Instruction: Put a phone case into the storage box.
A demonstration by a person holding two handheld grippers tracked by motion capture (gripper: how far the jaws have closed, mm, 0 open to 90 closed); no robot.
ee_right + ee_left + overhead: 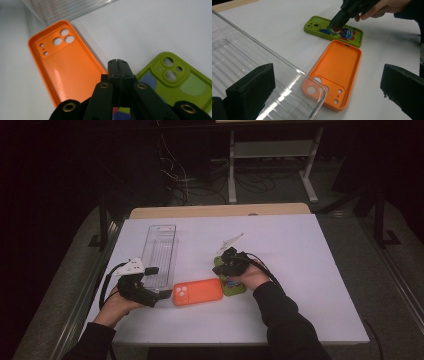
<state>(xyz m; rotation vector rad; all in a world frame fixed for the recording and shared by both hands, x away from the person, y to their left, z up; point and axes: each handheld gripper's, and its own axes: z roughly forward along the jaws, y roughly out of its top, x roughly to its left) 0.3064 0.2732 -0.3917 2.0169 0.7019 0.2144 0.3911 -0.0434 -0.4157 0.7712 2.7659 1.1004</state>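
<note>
Right gripper (117, 65): jaws pressed together at lower centre of its own view, tips down on the green phone case (175, 82); contact probable, the tips hide the spot. Left gripper (324, 87): jaws spread wide, holding nothing. Between them in the left gripper view, the orange phone case (335, 72), hollow side up, just beside the green one. Clear plastic tray (249, 57) at left of frame on the white table (300, 270)

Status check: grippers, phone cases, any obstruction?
Left gripper open, empty, beside clear plastic tray. Right gripper shut, tips down on green phone case. Orange phone case lies hollow side up. No obstruction.
</note>
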